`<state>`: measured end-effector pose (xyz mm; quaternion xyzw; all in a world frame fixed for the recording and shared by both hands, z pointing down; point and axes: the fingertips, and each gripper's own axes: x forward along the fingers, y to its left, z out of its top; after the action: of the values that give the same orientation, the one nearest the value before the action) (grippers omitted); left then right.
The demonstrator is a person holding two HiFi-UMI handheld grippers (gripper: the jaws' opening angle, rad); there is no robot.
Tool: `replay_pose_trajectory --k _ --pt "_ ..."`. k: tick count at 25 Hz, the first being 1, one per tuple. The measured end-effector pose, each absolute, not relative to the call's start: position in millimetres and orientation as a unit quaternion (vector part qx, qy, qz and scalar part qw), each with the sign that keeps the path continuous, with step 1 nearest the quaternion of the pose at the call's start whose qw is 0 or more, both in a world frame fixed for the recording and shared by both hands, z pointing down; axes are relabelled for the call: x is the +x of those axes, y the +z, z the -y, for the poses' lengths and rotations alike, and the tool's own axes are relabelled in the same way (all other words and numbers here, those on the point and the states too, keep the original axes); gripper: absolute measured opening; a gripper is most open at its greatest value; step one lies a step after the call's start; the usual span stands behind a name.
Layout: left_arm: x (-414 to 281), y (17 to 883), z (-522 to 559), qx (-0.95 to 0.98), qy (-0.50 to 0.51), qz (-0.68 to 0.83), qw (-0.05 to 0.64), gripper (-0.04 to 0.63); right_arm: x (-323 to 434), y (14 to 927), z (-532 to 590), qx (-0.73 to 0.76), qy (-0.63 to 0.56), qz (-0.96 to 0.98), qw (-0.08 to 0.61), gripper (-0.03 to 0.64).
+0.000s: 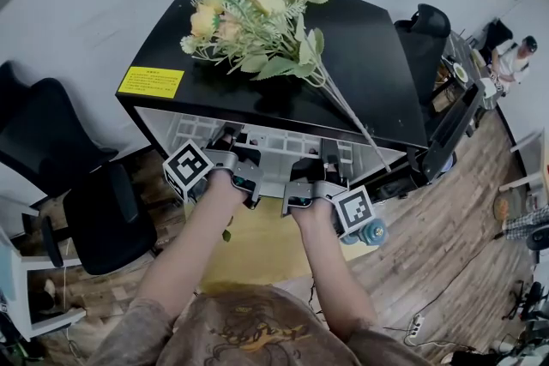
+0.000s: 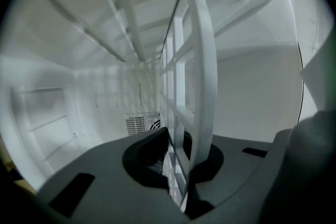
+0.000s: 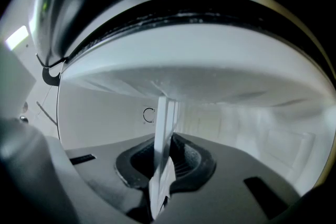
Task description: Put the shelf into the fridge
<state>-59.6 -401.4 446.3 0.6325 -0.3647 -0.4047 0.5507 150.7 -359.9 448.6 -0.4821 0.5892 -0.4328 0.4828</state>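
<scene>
The shelf (image 1: 273,147) is white plastic, made of flat bars that cross like a grid with square holes. It sits at the open front of the fridge (image 1: 369,73), partly inside, lying flat across the opening. In the left gripper view the shelf (image 2: 202,60) looks stood on its edge, and I can see its thick rounded rim and the bars going back into the white inside of the fridge. In the right gripper view I only see the thin edge of the shelf (image 3: 161,134).

My left hand-held gripper (image 1: 236,163) is clenched on the shelf's front edge near the left side. Its dark jaws press on both faces of the rim. My right hand-held gripper (image 1: 322,180) is clenched on the same edge further right, and the shelf edge runs right between its jaws.

The fridge is small and black outside. A bunch of flowers (image 1: 257,13) lies on its top, with a yellow label (image 1: 151,81) near the left corner. The fridge door (image 1: 450,133) hangs open on the right. A black chair (image 1: 51,141) stands on the left.
</scene>
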Motion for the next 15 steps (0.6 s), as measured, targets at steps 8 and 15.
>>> replay_pose_trajectory --k 8,15 --pt "-60.1 446.6 402.0 0.636 -0.403 0.368 0.546 0.052 150.2 447.0 361.1 -0.478 -0.426 -0.603 0.475 0.025" --pt "-62.5 447.5 400.6 0.623 -0.415 0.371 0.55 0.052 149.7 447.1 361.9 -0.477 -0.426 -0.617 0.458 0.025"
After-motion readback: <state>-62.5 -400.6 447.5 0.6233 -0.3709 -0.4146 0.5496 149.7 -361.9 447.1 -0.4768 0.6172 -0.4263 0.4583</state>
